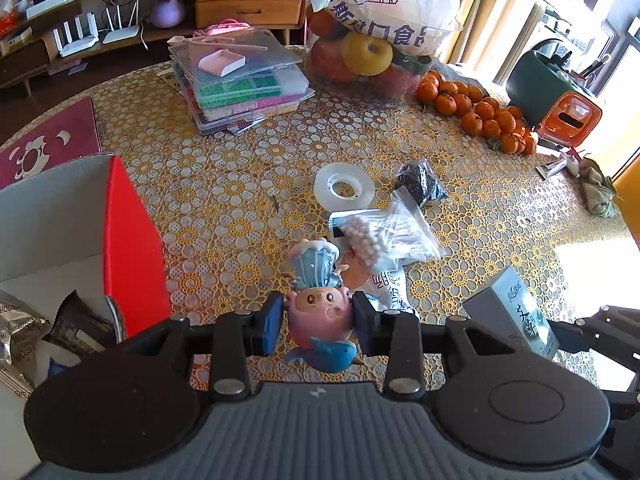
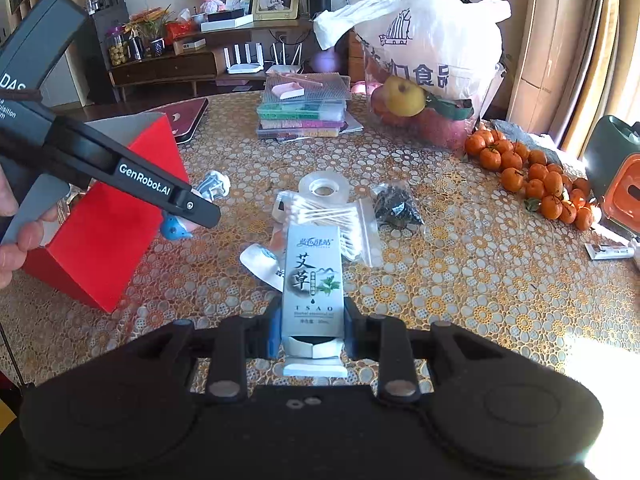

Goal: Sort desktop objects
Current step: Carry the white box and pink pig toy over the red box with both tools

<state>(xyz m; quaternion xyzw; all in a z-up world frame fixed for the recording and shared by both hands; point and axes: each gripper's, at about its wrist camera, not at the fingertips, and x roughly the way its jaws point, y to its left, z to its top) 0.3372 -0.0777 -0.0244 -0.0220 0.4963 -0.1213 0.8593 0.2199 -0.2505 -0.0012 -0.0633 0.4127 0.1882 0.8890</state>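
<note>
Both claws are loaded, my left gripper point(image 1: 313, 322) pinching the pink-and-blue figurine point(image 1: 320, 316) beside the red box point(image 1: 132, 240), which already holds snack packets point(image 1: 24, 336), my right gripper point(image 2: 313, 326) clamping the herbal-oil carton point(image 2: 313, 280), while the cotton-swab bag point(image 2: 336, 220), tape roll point(image 1: 344, 188) and dark bag point(image 1: 420, 180) lie unsorted on the table point(image 1: 240, 160).

Figurine point(image 1: 320, 316): glossy moulded plastic, smooth, pink and blue. Small carton point(image 2: 312, 280): thin printed card with a slight sheen; red box point(image 2: 108, 236): matt card, grey inside. Table cover point(image 1: 240, 184): shiny lace-patterned plastic; swab bag point(image 2: 340, 220): clear crinkled film; gripper bodies matt black plastic.
</note>
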